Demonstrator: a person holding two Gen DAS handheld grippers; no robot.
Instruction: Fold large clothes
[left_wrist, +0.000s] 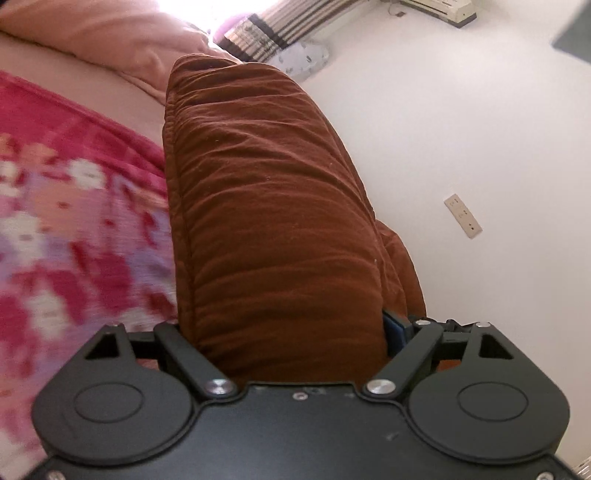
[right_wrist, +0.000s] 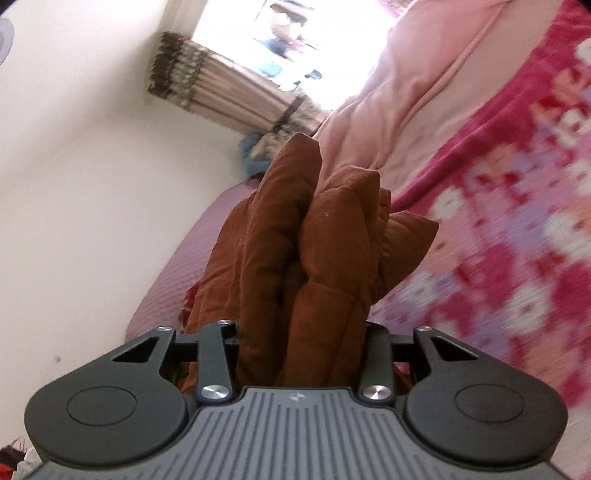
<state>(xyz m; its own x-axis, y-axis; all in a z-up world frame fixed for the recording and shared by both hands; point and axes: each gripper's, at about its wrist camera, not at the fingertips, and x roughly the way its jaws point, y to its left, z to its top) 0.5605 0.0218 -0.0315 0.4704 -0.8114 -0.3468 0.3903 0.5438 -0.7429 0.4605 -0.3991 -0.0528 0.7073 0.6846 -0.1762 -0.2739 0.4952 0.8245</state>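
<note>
Brown padded garment (left_wrist: 266, 206), bunched thick and lifted above the bed, clamped at two places. In the left wrist view: a broad, wrinkled roll of the brown cloth filling the gap between the jaws of the left gripper (left_wrist: 288, 332), jaws standing wide yet pressed against the bulk on both sides; a sliver of blue pad visible at the right edge of the cloth. In the right wrist view: several folds of the same garment (right_wrist: 314, 236) gathered into a narrower bundle and pinched in the right gripper (right_wrist: 303, 343), jaws drawn in close on the cloth, loose corners sticking out beyond the grip.

Below and beside the garment: red and pink flowered blanket (left_wrist: 62, 206) spread on the bed, blurred in both views. Farther back: pink quilt (left_wrist: 110, 33) heaped near the window (right_wrist: 236, 33), which is washed out by daylight. Striped curtain (right_wrist: 207, 85) gathered at the window's side. Purple bedcover (right_wrist: 177, 266) along the white wall (left_wrist: 461, 129). On that wall: a socket plate (left_wrist: 463, 216) and, at the upper edge, an air conditioner (left_wrist: 436, 9).
</note>
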